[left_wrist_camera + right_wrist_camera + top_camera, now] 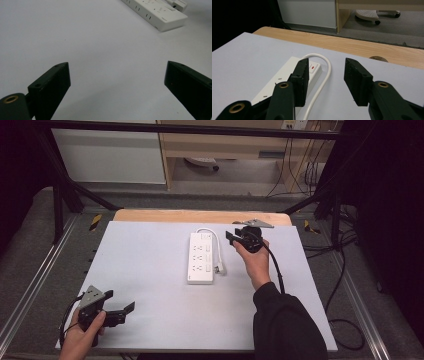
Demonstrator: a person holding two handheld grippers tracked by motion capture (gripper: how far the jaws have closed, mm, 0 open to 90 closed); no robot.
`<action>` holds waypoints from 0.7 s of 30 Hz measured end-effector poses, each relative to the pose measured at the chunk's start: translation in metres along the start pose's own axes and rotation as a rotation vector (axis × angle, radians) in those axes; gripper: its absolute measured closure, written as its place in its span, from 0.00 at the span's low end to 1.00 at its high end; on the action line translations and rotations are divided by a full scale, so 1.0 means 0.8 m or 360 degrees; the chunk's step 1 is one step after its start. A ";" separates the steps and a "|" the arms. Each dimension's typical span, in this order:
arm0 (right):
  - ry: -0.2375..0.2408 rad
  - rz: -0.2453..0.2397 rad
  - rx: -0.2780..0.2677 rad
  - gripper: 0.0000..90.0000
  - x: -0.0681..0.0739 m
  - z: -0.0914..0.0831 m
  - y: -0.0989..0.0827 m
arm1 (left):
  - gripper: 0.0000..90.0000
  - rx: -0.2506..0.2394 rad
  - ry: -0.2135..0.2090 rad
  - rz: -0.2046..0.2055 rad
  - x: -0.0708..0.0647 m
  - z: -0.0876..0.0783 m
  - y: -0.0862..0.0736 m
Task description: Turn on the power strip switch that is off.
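A white power strip (201,257) lies lengthwise in the middle of the white mat (150,270). Its white cable (216,240) loops from the far end down the right side to a plug (220,268). My right gripper (232,236) hovers just right of the strip's far end, pointing left at it. In the right gripper view its jaws stand apart (325,80), with the cable (322,86) running on the mat below the gap and the strip (282,82) behind the left jaw; nothing is pinched. My left gripper (121,309) rests at the mat's near left corner, wide open (117,72) over bare mat, with the strip (156,12) far off.
The mat lies on a wooden table (200,216) whose far edge shows beyond it. A black frame (60,195) surrounds the table, and cables (345,285) trail on the floor to the right. A cabinet (110,155) and a chair base (369,13) stand beyond.
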State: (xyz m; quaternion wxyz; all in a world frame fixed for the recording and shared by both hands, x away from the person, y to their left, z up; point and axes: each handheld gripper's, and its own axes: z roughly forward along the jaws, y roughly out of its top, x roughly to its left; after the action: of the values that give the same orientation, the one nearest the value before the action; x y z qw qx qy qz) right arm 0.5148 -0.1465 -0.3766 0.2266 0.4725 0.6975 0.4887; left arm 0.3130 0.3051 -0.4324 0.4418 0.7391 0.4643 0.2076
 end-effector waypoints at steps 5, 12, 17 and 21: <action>-0.0009 -0.0014 0.0022 0.63 0.000 0.004 0.001 | 0.07 -0.0003 -0.0001 -0.0004 0.000 -0.001 0.000; -0.0018 -0.0021 0.0061 0.64 0.001 0.009 0.003 | 0.07 -0.0009 -0.0003 -0.0002 0.000 -0.001 0.000; -0.0013 -0.0026 0.0073 0.63 0.003 0.013 0.003 | 0.07 -0.0009 -0.0006 0.0005 0.000 -0.001 0.000; -0.0010 -0.0037 0.0085 0.63 0.005 0.016 0.003 | 0.07 -0.0009 -0.0006 0.0005 0.000 -0.001 0.000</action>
State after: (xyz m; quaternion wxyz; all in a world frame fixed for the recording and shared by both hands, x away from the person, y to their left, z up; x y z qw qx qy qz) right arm 0.5237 -0.1366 -0.3794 0.2217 0.4718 0.7151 0.4657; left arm 0.3125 0.3055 -0.4320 0.4443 0.7391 0.4616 0.2081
